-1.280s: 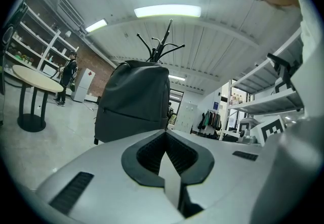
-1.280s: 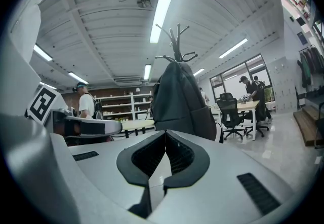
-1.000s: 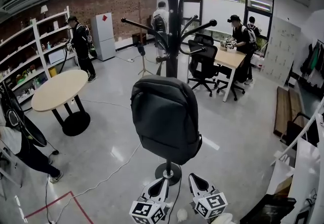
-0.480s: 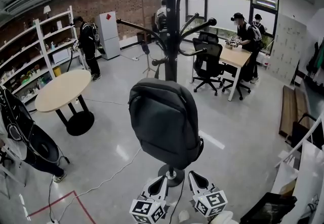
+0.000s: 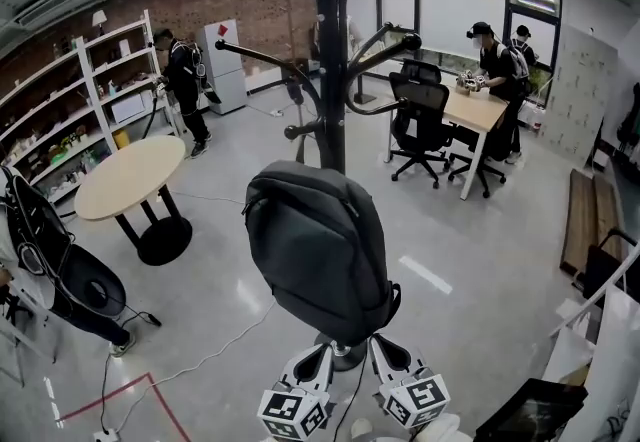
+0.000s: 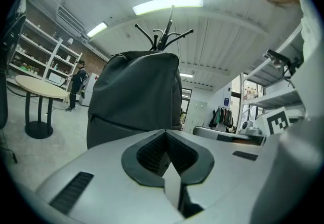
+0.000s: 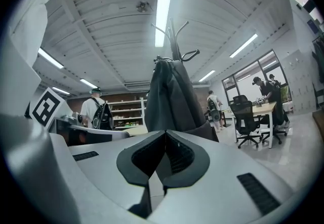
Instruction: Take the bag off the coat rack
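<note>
On the rack hangs the bag, a dark grey backpack, smooth and rounded, upright against the pole. Just below it, the left gripper and right gripper are clenched, empty.

Side by side, the left gripper and right gripper point forward, tips leaning slightly toward each other, each with its jaws closed pad against pad.

Brick wall, shelves, round table.
</note>
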A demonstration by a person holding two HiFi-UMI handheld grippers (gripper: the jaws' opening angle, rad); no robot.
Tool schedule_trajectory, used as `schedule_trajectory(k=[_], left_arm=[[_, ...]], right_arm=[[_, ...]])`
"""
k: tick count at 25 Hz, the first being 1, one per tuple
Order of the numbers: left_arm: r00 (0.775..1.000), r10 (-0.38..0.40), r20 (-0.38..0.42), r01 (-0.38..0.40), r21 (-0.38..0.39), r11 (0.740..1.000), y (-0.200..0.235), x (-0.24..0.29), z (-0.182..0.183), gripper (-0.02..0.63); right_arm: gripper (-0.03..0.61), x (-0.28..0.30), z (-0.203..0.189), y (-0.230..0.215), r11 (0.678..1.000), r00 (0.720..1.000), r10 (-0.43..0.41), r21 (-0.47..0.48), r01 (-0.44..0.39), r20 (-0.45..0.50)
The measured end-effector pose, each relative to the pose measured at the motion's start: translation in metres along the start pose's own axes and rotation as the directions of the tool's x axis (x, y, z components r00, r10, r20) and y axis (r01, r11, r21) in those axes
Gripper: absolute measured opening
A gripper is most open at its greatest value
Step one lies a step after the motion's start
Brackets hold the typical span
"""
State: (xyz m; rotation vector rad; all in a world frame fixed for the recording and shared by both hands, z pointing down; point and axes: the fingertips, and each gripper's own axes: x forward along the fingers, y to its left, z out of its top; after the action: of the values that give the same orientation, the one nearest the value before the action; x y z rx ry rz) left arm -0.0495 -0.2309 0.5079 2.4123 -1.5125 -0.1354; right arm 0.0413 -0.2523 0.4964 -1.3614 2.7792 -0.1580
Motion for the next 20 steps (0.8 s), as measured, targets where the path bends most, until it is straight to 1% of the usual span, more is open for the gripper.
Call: schedule_trajectory(k=[8,13,15,17,20], left_arm=[[0.999,0.046,0.015,-0.046,-0.005,0.999,0.003,0.02,0.002,0.0],[0.999,0.042,0.014,-0.042,0.003,0.999,0.004,0.031,0.007,0.0],[0.999,0.036,0.01,-0.036,0.005,0.999,0.005,0.035,0.009,0.0],[0.999,0.03,0.018,-0.03,0.023,0.999,0.005,0.037,0.015,0.0],[0.999,0.033,0.044,-0.035,0.046,0.998,0.01,0.039,0.03,0.0]], right_arm=[[0.012,0.007,0.002,-0.018,0.999,1.0,0.03,0.027,-0.03,0.003],[0.012,0.013,0.008,-0.016,0.999,0.999,0.052,0.016,-0.052,0.015],[0.012,0.015,0.01,-0.018,0.999,0.999,0.049,0.021,-0.049,0.009],[0.012,0.016,0.011,-0.02,0.999,0.999,0.045,0.018,-0.045,0.008],[0.011,0.018,0.011,-0.029,0.999,1.0,0.013,0.03,-0.013,0.012]])
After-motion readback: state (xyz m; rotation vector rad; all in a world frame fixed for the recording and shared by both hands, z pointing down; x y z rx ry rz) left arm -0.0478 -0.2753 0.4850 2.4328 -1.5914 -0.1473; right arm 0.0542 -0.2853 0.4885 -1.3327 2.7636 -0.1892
